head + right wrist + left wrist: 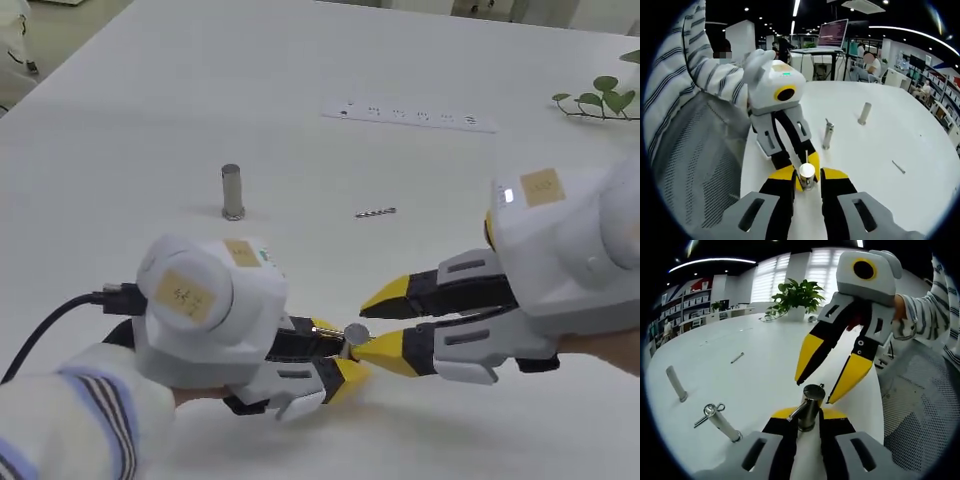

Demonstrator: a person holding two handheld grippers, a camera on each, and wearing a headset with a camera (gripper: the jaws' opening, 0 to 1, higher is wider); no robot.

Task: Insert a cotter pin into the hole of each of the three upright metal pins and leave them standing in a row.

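A white bench (150, 100) carries a power strip (408, 114); a potted plant (796, 295) stands before bright blinded windows (771, 282), ceiling strip lights (715, 262) overhead.

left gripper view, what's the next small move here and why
Probably back the right gripper off. Its jaws stand open around the pin that the left gripper clamps, and a cotter pin already seems through it, so the left can then stand it by the finished pin.
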